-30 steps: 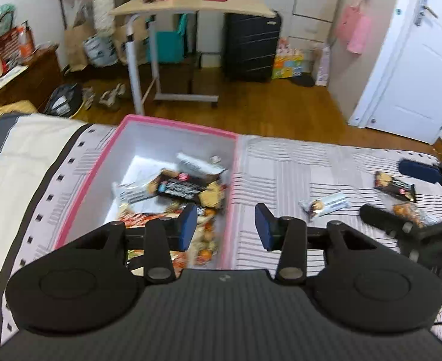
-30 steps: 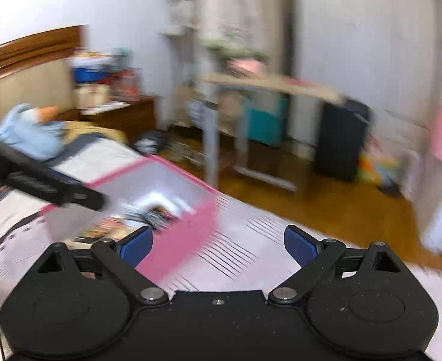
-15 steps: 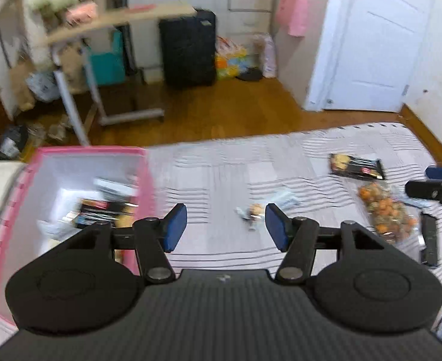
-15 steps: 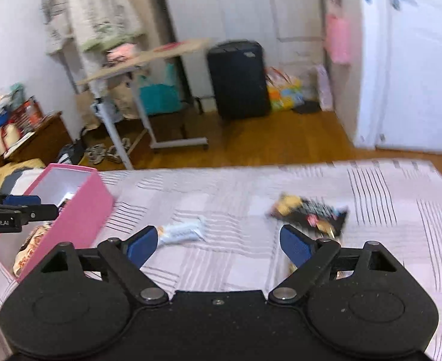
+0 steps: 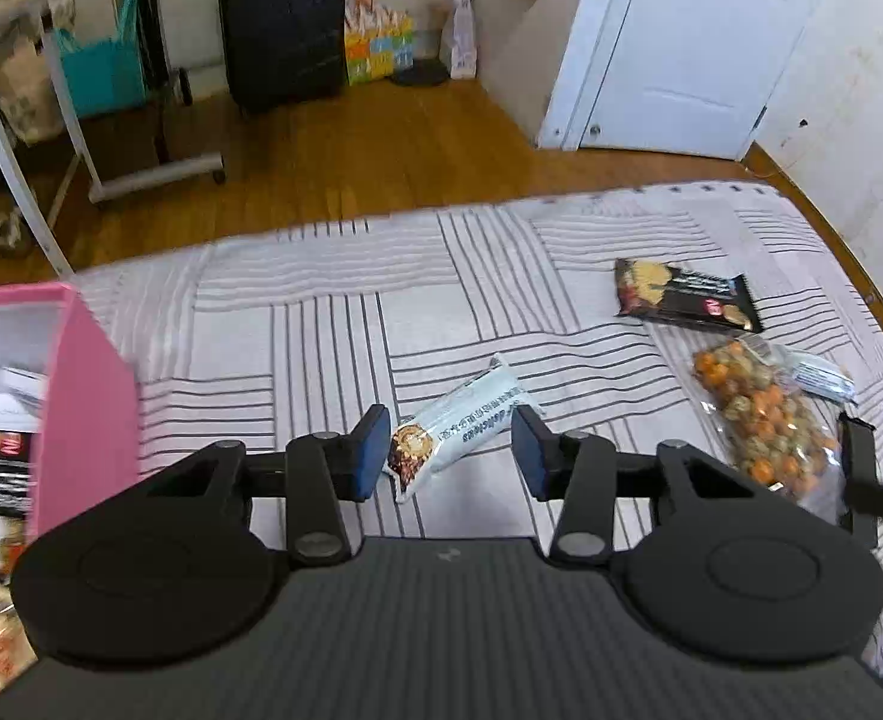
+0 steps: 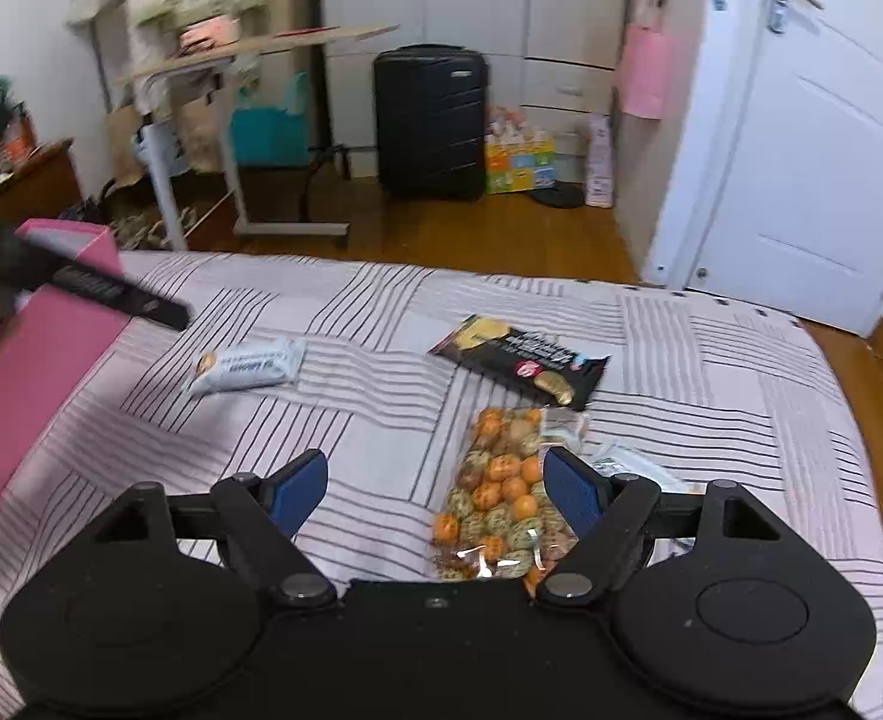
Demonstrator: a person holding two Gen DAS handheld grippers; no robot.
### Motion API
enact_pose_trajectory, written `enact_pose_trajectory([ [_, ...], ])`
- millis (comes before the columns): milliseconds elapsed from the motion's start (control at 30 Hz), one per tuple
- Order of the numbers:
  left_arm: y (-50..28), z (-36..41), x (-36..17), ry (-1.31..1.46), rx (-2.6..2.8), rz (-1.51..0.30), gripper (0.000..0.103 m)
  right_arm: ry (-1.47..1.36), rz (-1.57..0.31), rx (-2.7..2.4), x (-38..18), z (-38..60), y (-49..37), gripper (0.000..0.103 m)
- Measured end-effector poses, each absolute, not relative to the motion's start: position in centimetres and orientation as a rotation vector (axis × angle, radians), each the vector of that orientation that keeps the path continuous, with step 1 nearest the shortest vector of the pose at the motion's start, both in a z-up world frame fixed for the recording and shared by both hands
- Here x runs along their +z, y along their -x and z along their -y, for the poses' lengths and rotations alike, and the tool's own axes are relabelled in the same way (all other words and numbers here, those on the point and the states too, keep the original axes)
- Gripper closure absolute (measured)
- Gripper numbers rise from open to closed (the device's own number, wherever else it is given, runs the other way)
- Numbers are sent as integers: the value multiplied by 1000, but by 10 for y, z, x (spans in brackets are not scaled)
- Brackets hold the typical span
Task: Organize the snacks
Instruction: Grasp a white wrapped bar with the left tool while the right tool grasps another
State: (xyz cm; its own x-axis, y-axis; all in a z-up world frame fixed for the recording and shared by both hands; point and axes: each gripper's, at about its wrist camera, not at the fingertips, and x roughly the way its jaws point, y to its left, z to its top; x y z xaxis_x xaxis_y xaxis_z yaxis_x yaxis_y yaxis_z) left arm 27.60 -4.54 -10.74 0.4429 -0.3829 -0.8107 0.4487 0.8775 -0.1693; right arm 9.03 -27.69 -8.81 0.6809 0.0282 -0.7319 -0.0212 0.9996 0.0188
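Note:
A white snack bar (image 5: pixel 459 429) lies on the striped bed between the blue pads of my left gripper (image 5: pixel 452 456). Those jaws are closing, and a gap still shows on each side. My right gripper (image 6: pixel 435 492) is closing too. A clear bag of orange and green snacks (image 6: pixel 495 498) lies between its fingers, close to the right pad (image 6: pixel 567 489) and not pinched. A black cookie pack (image 6: pixel 519 360) rests beyond the bag. The pink box (image 5: pixel 81 408) with several snacks inside stands at the left. The white bar (image 6: pixel 243 366) and the left gripper's finger (image 6: pixel 111 291) show in the right wrist view.
A small silvery packet (image 6: pixel 627 462) lies beside the bag. Past the bed's far edge are a wooden floor, a black suitcase (image 6: pixel 429 120), a rolling desk (image 6: pixel 249 54) and a white door (image 6: pixel 813 168). The bed's right edge (image 5: pixel 861 276) is close to the wall.
Both grippers swung right from the pink box and came down over the loose snacks. The left now brackets the white bar. The right's jaws narrowed around the clear bag.

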Motion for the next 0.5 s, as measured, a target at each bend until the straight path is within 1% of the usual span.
enact_pose_trajectory([
  [33, -283, 47, -114, -66, -525, -1001, 64, -20, -824, 38, -93, 279, -92, 21],
  [233, -305, 64, -148, -138, -587, -1013, 64, -9, -830, 70, -105, 297, -108, 22],
  [400, -310, 79, -161, -242, -652, -993, 64, 76, -852, 74, -104, 326, -128, 22],
  [433, -309, 82, -163, -262, -683, -991, 63, 84, -861, 69, -104, 335, -131, 23],
  [500, -306, 88, -165, -322, -701, -973, 61, 109, -875, 59, -104, 350, -135, 29],
])
